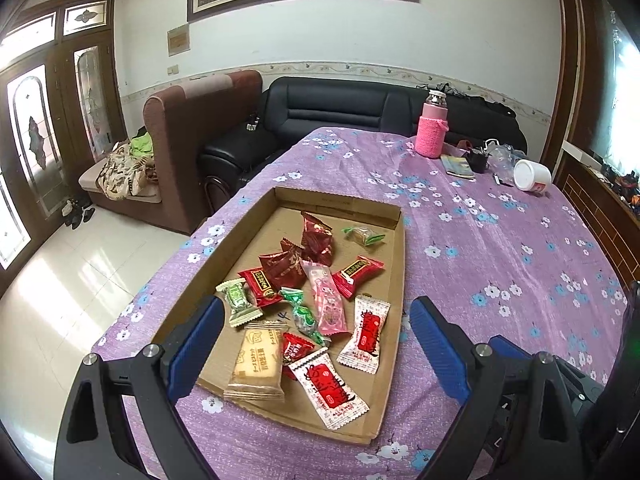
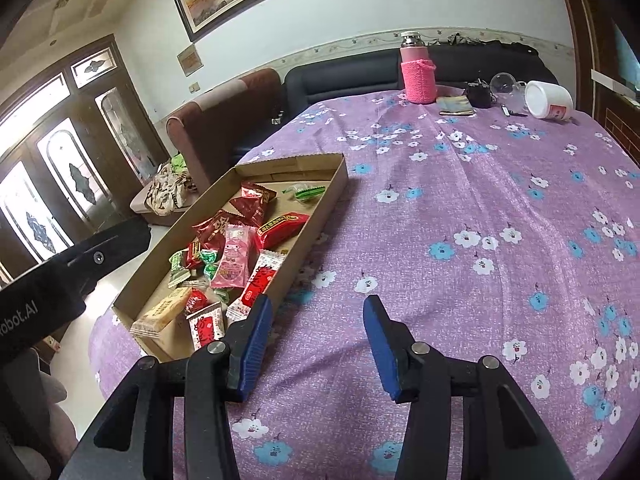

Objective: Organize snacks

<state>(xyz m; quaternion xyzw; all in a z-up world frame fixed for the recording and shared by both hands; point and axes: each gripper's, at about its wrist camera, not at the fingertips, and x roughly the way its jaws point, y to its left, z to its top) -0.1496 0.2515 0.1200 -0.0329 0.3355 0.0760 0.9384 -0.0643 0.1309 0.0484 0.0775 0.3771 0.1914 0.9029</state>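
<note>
A shallow cardboard tray (image 1: 340, 196) lies on the purple flowered tablecloth (image 1: 500, 240) and holds several wrapped snacks. Among them are a tan biscuit pack (image 1: 258, 364), a white-and-red candy (image 1: 330, 388), a pink packet (image 1: 326, 296), dark red packets (image 1: 316, 238) and a green candy (image 1: 362, 235). My left gripper (image 1: 318, 304) hovers open and wide over the tray's near end, its fingers touching nothing. My right gripper (image 2: 317, 300) stands open over bare cloth just right of the tray (image 2: 320, 216), with nothing between its fingers. The pink packet (image 2: 236, 256) also shows in the right wrist view.
At the table's far end stand a bottle in a pink knitted sleeve (image 1: 431, 128), a white jar on its side (image 1: 532, 176), a small booklet (image 1: 458, 166) and a clear bag. The table edge drops off just left of the tray. Sofas stand beyond.
</note>
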